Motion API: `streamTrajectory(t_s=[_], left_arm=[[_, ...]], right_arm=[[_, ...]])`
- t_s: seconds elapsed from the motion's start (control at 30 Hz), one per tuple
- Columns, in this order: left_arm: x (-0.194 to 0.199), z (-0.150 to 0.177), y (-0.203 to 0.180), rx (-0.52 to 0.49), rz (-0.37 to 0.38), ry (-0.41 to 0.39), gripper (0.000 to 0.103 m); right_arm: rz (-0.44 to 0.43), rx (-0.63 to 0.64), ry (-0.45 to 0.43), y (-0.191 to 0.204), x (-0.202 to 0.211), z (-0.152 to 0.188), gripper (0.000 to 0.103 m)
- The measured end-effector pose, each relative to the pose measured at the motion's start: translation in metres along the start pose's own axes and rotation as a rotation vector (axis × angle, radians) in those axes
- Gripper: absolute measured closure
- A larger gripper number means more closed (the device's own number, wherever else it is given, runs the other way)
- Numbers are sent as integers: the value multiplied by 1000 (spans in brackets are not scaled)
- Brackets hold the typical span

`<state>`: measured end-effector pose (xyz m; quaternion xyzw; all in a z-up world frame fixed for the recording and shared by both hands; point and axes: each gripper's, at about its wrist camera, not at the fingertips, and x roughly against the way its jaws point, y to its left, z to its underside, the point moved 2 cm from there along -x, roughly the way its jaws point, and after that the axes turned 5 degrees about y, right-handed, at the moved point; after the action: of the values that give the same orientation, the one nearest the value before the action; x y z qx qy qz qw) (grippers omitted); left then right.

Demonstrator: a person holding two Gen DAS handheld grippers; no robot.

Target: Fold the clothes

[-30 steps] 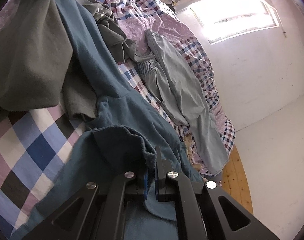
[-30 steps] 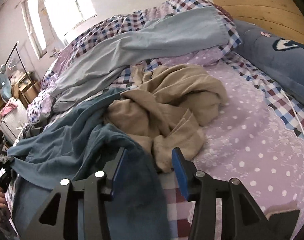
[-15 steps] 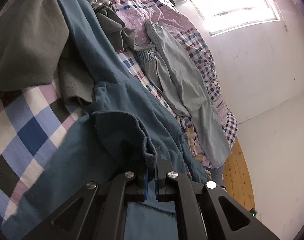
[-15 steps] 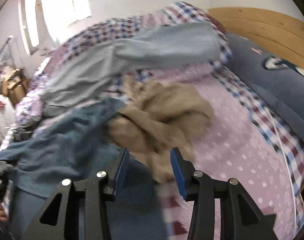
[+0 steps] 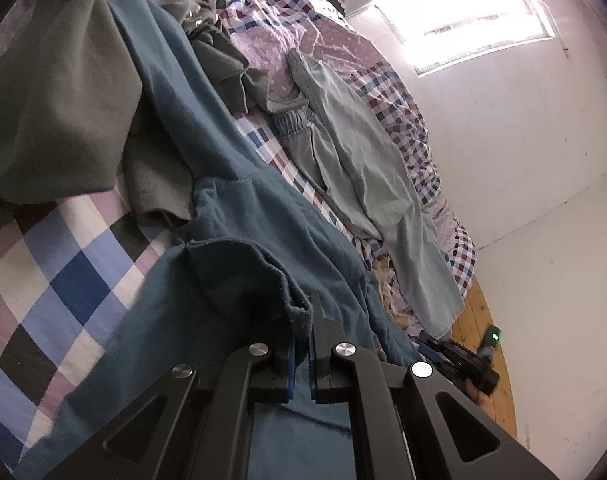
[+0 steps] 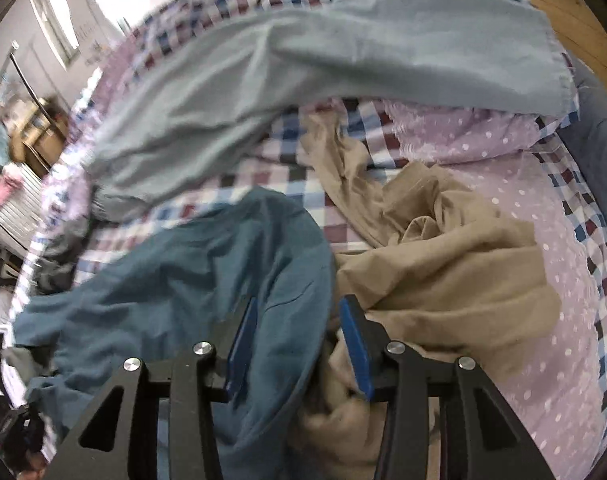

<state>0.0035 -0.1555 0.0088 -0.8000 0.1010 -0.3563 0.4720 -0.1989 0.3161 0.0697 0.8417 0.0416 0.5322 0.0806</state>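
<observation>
A teal garment (image 5: 239, 208) lies stretched across the checked bed. My left gripper (image 5: 302, 324) is shut on a bunched hem of it, which sticks up between the blue pads. In the right wrist view the other end of the teal garment (image 6: 207, 268) runs between the fingers of my right gripper (image 6: 299, 312), which stands open just above the cloth. A crumpled beige garment (image 6: 443, 264) lies against the right finger (image 6: 357, 344). Pale grey-blue trousers (image 6: 303, 64) lie spread beyond, also seen as trousers (image 5: 355, 160) in the left wrist view.
A dark grey-green garment (image 5: 51, 96) lies heaped at the left. The checked and dotted bedding (image 6: 543, 208) covers the bed, with a wooden headboard (image 6: 575, 16) and a blue pillow (image 6: 599, 120) at the right. White wall and window (image 5: 475, 16) stand beyond the bed.
My right gripper has dropped forward and low over the teal garment's end, still open. My left gripper keeps its hold on the hem and has shifted only slightly.
</observation>
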Motion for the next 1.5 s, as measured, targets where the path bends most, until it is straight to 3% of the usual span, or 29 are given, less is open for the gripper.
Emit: streamTrajectory(t_s=[0.1, 0.2, 0.23, 0.27, 0.3, 0.4, 0.47, 0.6, 0.7, 0.8, 0.93, 1.0, 1.03, 1.07, 1.13, 1.27, 1.4, 1.5], left_arm=[[-2, 0, 2, 0, -5, 10, 100], [-1, -1, 4, 2, -12, 9, 100], [0, -2, 6, 6, -13, 6, 100], [1, -3, 7, 11, -13, 4, 100], [1, -4, 9, 15, -14, 2, 100], [3, -6, 9, 15, -2, -5, 100], [4, -6, 8, 9, 17, -13, 100], [17, -5, -10, -61, 111, -91, 101], [8, 1, -27, -183, 15, -78, 101], [-15, 8, -16, -160, -104, 23, 101], [-27, 14, -4, -143, -192, 80, 101], [-28, 15, -5, -154, -207, 85, 101], [-28, 15, -5, -158, -212, 84, 101], [-28, 15, -6, -163, -216, 82, 101], [-28, 15, -3, -156, -223, 86, 101], [-27, 14, 1, -140, -228, 90, 101], [-30, 11, 2, -131, -226, 88, 101], [-31, 10, 1, -127, -226, 86, 101]], right_arm=[[68, 31, 48, 2, -24, -9, 56], [81, 36, 70, 0, -36, -15, 58], [82, 41, 78, 0, -39, -17, 65], [95, 56, 85, 2, -41, -18, 93], [116, 77, 91, 4, -42, -18, 99], [208, 187, 104, 16, -36, -21, 100], [325, 268, 79, 25, -24, -30, 100], [545, 295, -6, 27, 4, -58, 100], [618, 233, -50, 11, 7, -74, 100], [656, 199, -71, -5, -2, -79, 100], [590, 149, -89, -14, -5, -79, 95], [495, 119, -90, -16, 0, -79, 92], [410, 98, -95, -17, 6, -79, 84], [352, 79, -97, -16, 11, -77, 68], [263, 49, -109, -15, 25, -71, 56], [162, 57, -154, -14, 59, -40, 56], [81, 137, -128, -7, 76, 21, 56], [109, 265, -86, 4, 75, 72, 57]])
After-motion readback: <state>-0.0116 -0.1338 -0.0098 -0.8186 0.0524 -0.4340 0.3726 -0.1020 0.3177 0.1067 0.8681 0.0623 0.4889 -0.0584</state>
